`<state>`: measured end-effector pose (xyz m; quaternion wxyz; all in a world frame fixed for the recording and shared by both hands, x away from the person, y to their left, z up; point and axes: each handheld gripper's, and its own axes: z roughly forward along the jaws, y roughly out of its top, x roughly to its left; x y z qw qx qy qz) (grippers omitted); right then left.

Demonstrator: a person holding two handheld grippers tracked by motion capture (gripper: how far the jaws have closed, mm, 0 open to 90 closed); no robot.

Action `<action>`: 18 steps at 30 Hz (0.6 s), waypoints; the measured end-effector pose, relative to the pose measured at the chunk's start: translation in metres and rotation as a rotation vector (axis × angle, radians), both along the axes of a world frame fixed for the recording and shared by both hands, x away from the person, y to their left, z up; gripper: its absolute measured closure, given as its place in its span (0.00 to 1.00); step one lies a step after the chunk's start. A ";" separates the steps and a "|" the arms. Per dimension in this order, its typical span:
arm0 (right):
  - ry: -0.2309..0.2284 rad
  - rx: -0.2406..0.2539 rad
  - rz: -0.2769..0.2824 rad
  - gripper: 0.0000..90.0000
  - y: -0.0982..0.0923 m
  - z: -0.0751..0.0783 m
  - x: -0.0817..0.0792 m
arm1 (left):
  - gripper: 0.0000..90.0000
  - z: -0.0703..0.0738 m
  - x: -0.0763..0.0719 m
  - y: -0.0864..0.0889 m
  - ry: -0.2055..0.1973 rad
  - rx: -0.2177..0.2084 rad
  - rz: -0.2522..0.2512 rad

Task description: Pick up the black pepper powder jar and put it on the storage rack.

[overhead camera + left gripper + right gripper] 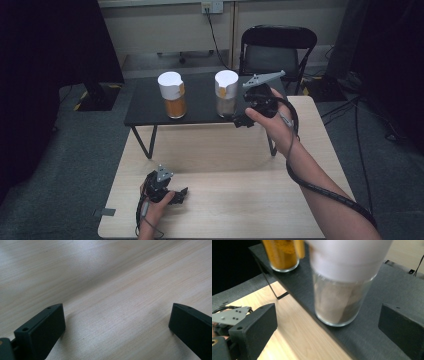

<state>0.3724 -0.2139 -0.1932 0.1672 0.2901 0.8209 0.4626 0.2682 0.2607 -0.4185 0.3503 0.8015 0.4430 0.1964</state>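
High view: black shelf [200, 107] on wooden table [225, 210].

**Occluded and Cropped Regions**

In the right gripper view, we see the grey-filled jar [340, 290] blurred, its white cap cut off by the top edge. Behind this jar, the orange-filled jar [283, 253] is cropped at the same edge, so we see its lower part alone. In the high view, we cannot read the jaw spacing of the right gripper [243, 121] beside the grey-filled jar; the hand covers most of it.
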 end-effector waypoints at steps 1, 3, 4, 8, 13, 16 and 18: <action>0.000 0.005 -0.001 0.01 -0.002 -0.002 -0.003 | 0.00 0.000 0.000 0.000 0.000 0.000 0.000; 0.001 0.016 0.008 0.01 -0.006 -0.005 -0.006 | 0.00 0.000 0.000 0.000 0.000 0.000 0.000; 0.000 0.019 0.011 0.01 -0.007 -0.007 -0.008 | 0.00 0.000 0.000 0.000 0.000 0.000 0.000; -0.005 0.028 0.017 0.01 -0.014 -0.015 -0.016 | 0.00 0.000 0.000 0.000 -0.002 -0.001 0.001; -0.009 0.050 0.031 0.01 -0.021 -0.024 -0.028 | 0.00 0.000 0.000 0.000 -0.002 -0.001 0.001; -0.008 0.054 0.037 0.01 -0.024 -0.029 -0.034 | 0.00 0.000 0.000 0.000 -0.002 -0.001 0.001; -0.007 0.060 0.036 0.01 -0.026 -0.033 -0.038 | 0.00 0.000 0.000 0.000 -0.002 -0.001 0.001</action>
